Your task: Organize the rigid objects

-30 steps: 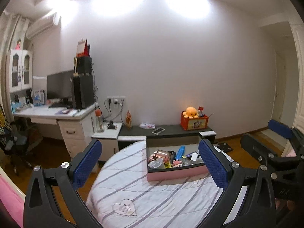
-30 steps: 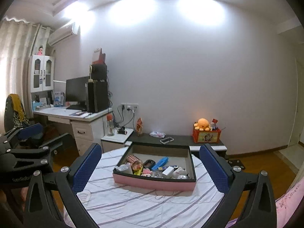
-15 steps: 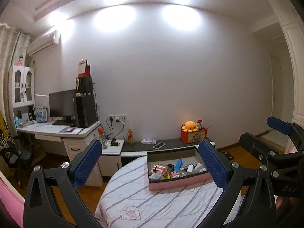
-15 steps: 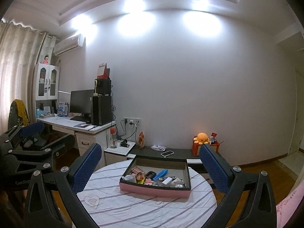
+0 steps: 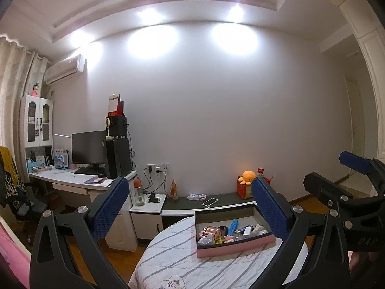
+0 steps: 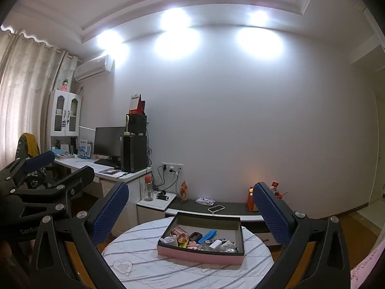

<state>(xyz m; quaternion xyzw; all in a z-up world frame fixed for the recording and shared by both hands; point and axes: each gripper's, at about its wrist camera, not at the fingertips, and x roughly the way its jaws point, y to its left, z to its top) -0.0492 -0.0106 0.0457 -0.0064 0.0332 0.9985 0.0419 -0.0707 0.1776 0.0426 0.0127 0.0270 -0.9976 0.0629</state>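
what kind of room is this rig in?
Likely a home bedroom or study: a desk with a monitor, a wall air conditioner, curtains, and a round table with a striped cloth holding a pink box.

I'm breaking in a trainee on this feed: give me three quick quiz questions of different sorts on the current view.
1. True or false: the left gripper is shut on an item.
2. Which holds the clutter on the round table? A) wicker basket B) pink box C) glass bowl
3. Fill in: the white phone lies on the dark ____ behind the table.

Key: 1 false, both it and the right gripper are open and empty; 2 B; 3 shelf.
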